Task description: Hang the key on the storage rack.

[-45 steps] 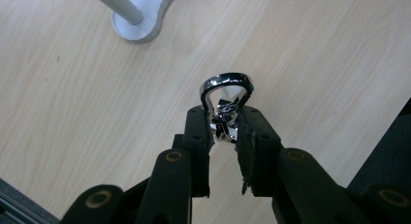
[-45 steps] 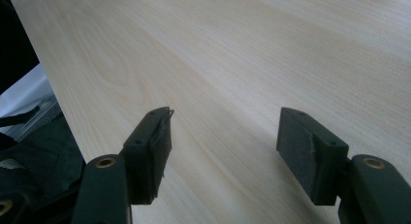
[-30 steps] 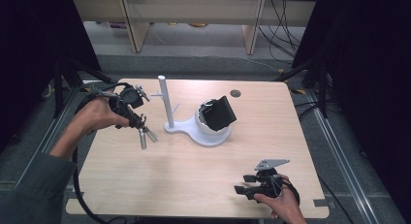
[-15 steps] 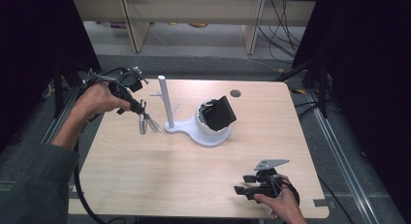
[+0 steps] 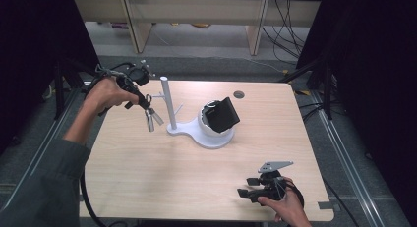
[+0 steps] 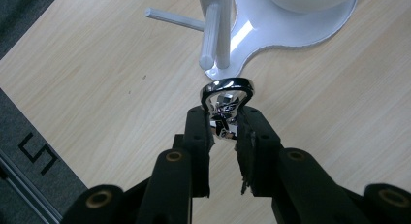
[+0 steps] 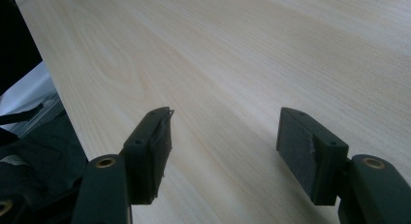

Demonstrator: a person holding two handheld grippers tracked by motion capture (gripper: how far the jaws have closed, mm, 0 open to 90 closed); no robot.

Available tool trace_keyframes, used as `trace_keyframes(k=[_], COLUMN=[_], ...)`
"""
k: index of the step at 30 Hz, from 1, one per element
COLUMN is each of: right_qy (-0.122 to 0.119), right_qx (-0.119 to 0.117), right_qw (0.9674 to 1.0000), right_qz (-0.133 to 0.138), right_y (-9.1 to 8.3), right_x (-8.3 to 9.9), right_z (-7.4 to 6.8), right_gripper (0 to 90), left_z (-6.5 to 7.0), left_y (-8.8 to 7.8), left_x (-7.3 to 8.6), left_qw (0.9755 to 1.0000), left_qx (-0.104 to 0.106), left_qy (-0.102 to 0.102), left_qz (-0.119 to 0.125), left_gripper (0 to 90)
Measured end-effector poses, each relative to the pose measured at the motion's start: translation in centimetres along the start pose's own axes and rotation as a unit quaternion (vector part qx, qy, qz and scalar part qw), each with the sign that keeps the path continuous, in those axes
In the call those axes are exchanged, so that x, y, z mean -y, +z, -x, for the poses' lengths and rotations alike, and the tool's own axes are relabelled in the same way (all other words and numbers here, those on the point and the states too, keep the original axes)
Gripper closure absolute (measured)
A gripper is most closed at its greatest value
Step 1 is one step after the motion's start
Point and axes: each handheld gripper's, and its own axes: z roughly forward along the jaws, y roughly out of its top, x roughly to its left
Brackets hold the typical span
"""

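Gripping chrome ring point(image 6: 226, 95) (loop end toward stand point(image 6: 213, 37)).

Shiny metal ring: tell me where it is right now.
The shiny metal ring sits clamped in the left hand-held gripper, above the table's left side, just left of the white stand's post.

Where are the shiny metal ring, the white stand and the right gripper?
shiny metal ring point(image 6: 227, 84): left gripper view, top of its loop.
white stand point(image 5: 168, 103): high view, middle of its upright post.
right gripper point(image 7: 225, 136): right gripper view, midway between its open fingers.
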Motion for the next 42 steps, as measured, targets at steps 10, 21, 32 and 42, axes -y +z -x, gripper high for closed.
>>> trace_keyframes(k=[10,21,32,42], right_qy=[-0.013,0.000,-0.001,-0.001], right_qx=[0.005,-0.003,-0.003,-0.004], right_qw=[0.9999,1.0000,1.0000,1.0000], right_qz=[0.000,-0.002,-0.003,-0.004], right_y=[0.0,0.1,0.0,0.0], right_x=[0.0,0.1,0.0,0.0], right_z=[0.2,0.0,0.0,0.0], right_gripper=[38.0,38.0,38.0,38.0], left_z=[-0.7,-0.9,-0.5,-0.3], left_y=[1.1,1.8,2.4,2.5], left_x=[-1.0,-1.6,-1.9,-2.1], left_qw=[0.9999,0.9997,0.9997,0.9998], left_qx=[-0.001,-0.005,-0.004,0.002], left_qy=[-0.009,-0.014,-0.009,-0.006], left_qz=[-0.009,-0.017,-0.023,-0.020], left_gripper=[74.6,74.6,74.4,73.9])
